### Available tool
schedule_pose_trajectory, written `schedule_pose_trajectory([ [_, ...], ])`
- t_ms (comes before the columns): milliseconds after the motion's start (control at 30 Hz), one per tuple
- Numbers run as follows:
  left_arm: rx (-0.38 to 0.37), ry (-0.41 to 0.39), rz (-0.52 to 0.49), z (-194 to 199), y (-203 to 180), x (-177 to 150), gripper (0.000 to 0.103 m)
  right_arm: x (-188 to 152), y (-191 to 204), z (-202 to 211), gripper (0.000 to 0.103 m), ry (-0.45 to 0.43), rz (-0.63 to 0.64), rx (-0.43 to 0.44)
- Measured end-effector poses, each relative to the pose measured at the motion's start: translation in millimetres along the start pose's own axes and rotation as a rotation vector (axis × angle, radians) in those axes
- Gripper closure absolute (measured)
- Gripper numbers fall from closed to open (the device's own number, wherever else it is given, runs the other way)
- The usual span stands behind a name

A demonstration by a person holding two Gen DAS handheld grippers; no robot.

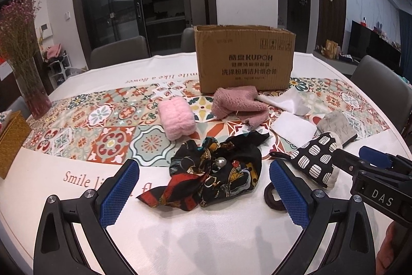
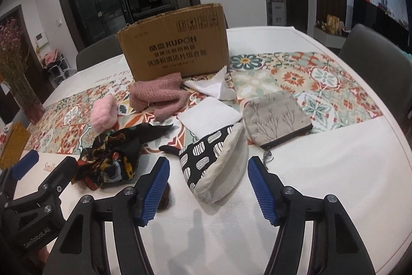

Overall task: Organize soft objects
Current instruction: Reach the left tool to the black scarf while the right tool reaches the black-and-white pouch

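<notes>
L gripper point(image 1: 203, 195) jaws spread wide, nothing gripped; dark patterned scarf point(image 1: 219, 172) lies crumpled on the table point(image 1: 180, 236) between and just past the pads. R gripper point(image 2: 208, 188) jaws apart, not pressing anything; black-and-white oven mitt point(image 2: 213, 164) sits between its fingers, clear of both pads. Cardboard box point(image 1: 244, 58) upright at 12 o'clock, far side. Mauve towel point(image 1: 237, 105) touching box front; pink fluffy roll point(image 1: 176, 120) at 11 from scarf. White cloth point(image 2: 211, 116) behind mitt; grey printed pouch point(image 2: 276, 120) at 1 o'clock from mitt. Brown hair tie point(image 1: 273, 197) by L gripper's right pad.
</notes>
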State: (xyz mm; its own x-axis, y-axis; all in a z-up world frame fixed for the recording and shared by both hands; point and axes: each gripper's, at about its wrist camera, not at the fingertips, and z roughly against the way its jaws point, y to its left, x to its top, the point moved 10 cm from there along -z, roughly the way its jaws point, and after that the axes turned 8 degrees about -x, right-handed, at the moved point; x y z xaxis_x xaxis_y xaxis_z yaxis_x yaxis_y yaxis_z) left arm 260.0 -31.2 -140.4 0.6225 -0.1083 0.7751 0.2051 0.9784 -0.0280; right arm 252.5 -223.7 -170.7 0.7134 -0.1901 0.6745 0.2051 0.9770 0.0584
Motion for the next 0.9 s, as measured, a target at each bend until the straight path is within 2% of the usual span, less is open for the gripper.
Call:
schedule_pose_trajectory([
  [633,-0.030,0.154,0.009,-70,-1,-19,0.000,-6,-3,-48,0.039,0.090,-0.037,0.015],
  [700,-0.024,0.168,0.005,-75,-2,-21,0.000,-6,-3,-51,0.046,0.097,-0.039,0.019],
  [833,-0.028,0.179,0.009,-84,0,-22,0.001,-7,2,-60,0.049,0.127,-0.038,0.041],
  [900,-0.033,0.197,0.016,-90,1,-25,0.004,-7,3,-62,0.049,0.128,-0.037,0.041],
])
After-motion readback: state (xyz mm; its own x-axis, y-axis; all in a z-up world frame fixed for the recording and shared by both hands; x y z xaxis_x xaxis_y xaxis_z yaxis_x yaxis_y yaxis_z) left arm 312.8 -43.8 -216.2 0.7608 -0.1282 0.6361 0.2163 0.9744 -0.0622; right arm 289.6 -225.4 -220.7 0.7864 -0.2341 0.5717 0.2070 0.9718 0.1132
